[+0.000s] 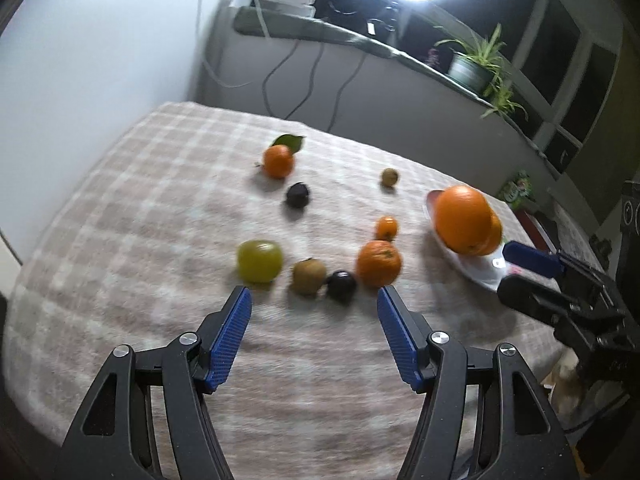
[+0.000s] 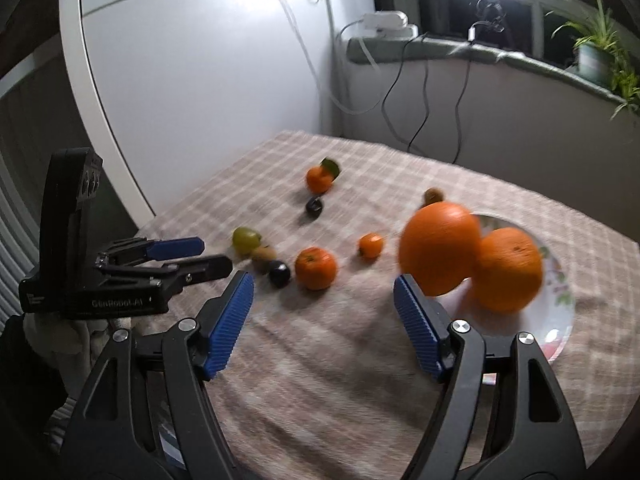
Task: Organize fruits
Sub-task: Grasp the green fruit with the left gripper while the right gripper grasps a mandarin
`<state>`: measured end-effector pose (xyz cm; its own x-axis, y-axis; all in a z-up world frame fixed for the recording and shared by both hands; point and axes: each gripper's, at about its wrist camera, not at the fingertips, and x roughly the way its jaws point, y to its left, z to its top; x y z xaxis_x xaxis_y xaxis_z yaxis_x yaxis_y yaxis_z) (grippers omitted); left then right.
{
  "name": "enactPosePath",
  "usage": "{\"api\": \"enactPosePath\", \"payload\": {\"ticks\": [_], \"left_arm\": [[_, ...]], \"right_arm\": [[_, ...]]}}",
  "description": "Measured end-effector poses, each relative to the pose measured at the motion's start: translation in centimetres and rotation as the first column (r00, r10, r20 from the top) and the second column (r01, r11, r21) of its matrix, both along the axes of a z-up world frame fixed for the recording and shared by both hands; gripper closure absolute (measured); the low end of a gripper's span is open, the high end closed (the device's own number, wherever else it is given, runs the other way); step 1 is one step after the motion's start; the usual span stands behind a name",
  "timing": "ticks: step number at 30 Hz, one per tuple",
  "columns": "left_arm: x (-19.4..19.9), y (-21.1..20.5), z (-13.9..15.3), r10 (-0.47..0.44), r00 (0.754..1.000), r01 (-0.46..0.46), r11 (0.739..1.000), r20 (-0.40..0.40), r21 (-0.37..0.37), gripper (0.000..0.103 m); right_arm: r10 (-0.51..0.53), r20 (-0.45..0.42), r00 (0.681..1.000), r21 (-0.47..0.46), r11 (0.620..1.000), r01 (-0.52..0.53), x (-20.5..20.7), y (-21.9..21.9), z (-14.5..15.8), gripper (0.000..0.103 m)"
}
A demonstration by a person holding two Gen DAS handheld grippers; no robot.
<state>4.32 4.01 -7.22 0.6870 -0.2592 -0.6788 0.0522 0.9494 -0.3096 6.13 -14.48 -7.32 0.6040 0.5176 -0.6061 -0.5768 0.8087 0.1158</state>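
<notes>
Right-wrist view: both grippers (image 2: 324,308), jaws apart and empty, should approach the mandarin (image 2: 316,268) squarely, clear of the neighbouring plum (image 2: 279,274).

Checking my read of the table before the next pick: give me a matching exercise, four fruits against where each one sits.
Things:
1. large orange
2. green fruit
3. tangerine with leaf
4. dark plum

Places:
A. far side of the cloth, the dark fruit just in front of it
B. on the plate
C. between the brown kiwi and the mid-size orange
D. on the cloth, on the kiwi's other side

Pairs: 1-B, 2-D, 3-A, 4-C
</notes>
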Motion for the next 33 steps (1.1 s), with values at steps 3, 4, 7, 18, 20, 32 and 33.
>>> {"api": "enactPosePath", "payload": {"ticks": [3,4,7,18,20,32,33], "left_arm": [[0.4,1.0,-0.8,0.026,1.000,-0.026,1.000,-0.014,-0.012,0.047],[0.6,1.2,-1.0,0.030,0.999,-0.030,0.999,-0.019,-0.015,0.049],[1.1,1.6,-1.6,0.037,0.999,-0.037,0.999,-0.026,-0.004,0.052],[3.1,2.3,-2.4,0.051,0.998,-0.051,0.999,-0.038,-0.013,0.057],[3.5,2.2,-2.5,0.049,0.998,-0.049,0.999,-0.040,-0.007,0.058],[5.0,2.3,-3.3,0.056,0.996,-0.056,0.998,-0.064,0.003,0.063],[5.1,2.3,-3.4,0.056,0.996,-0.056,0.998,-0.066,0.002,0.063]], "right_arm": [[0.008,-0.020,1.000,-0.008,1.000,-0.008,0.3,0.9,-0.5,0.028],[0.001,-0.032,0.999,-0.018,1.000,-0.001,0.8,1.5,-1.1,0.028],[-0.004,-0.055,0.998,-0.023,1.000,0.003,1.5,2.3,-1.9,0.037],[-0.088,-0.119,0.989,-0.040,0.996,0.084,4.2,3.9,-4.4,0.055],[-0.094,-0.117,0.989,-0.047,0.995,0.089,4.5,4.1,-4.5,0.055],[-0.102,-0.134,0.986,-0.065,0.993,0.094,6.0,4.9,-5.5,0.055],[-0.100,-0.132,0.986,-0.068,0.993,0.091,6.1,5.0,-5.5,0.055]]}}
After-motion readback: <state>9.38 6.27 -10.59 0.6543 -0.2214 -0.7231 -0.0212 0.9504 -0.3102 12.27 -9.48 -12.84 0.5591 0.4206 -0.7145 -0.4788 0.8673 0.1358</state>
